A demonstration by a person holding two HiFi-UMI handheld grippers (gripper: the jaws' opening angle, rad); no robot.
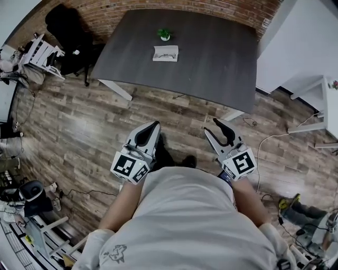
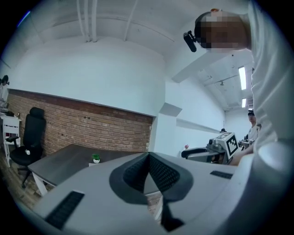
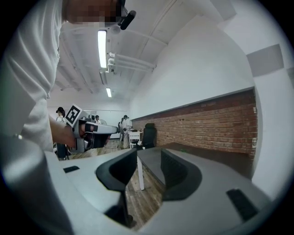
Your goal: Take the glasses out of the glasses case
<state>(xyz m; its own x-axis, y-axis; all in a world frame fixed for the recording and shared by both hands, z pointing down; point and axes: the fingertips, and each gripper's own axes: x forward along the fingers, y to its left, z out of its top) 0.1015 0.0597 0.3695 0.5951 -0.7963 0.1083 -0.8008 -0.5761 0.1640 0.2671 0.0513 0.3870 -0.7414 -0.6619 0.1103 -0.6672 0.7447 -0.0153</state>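
On the dark grey table (image 1: 211, 58), far ahead of me, lies a white glasses case (image 1: 165, 53) with dark glasses resting on it. A small green potted plant (image 1: 165, 34) stands just behind it. Both grippers hover over the wooden floor close to my body, well short of the table. My left gripper (image 1: 155, 126) (image 2: 148, 155) is shut, its pads meeting at the tip with nothing between them. My right gripper (image 1: 211, 126) (image 3: 149, 153) is open and empty. The plant (image 2: 96, 158) also shows small in the left gripper view.
A black office chair (image 1: 68, 31) and a white rack (image 1: 39, 52) stand left of the table. A white side table (image 1: 317, 100) sits at the right. Cables (image 1: 264, 142) trail on the floor. A brick wall (image 1: 174, 5) runs behind the table. People stand far off (image 3: 124, 124).
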